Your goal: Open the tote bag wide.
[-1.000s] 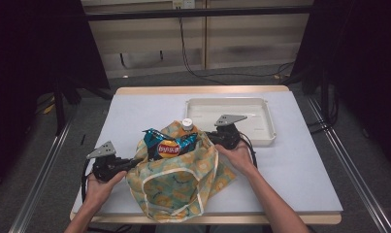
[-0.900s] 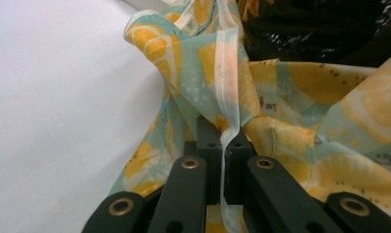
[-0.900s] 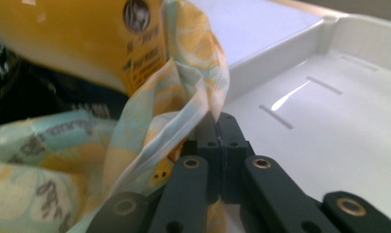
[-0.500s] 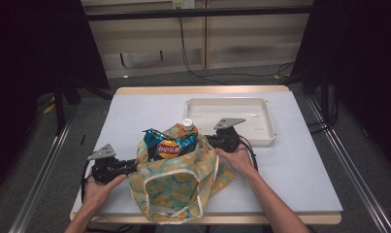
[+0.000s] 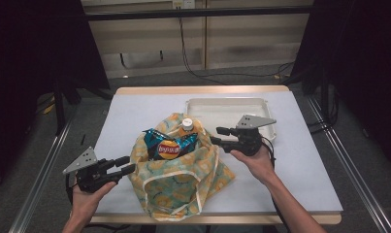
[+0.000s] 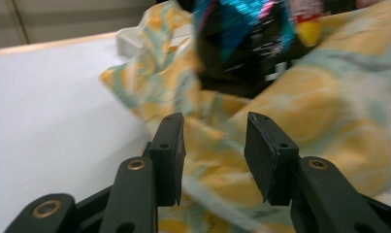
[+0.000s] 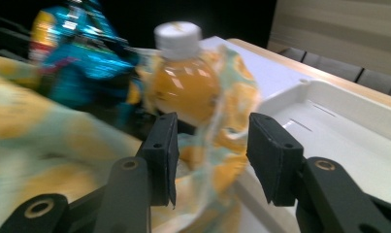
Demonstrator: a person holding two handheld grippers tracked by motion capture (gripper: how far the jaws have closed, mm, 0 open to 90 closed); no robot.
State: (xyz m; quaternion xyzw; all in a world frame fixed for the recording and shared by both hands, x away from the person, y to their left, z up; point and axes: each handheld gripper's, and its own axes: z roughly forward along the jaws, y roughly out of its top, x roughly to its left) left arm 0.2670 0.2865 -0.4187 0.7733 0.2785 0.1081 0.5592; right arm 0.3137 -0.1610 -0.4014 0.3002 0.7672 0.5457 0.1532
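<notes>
Jaws of both the left gripper (image 5: 127, 166) and the right gripper (image 5: 217, 135) have just been opening and now stand spread, off the cloth bag (image 5: 178, 187) that slumps mid-table between them. Packing looks largely done: the bag holds a chip packet (image 5: 168, 145) and an orange drink bottle (image 5: 187, 126), both poking from its mouth. Just behind it, the white tray (image 5: 227, 105) sits bare, so closing or lifting the bag probably remains.
</notes>
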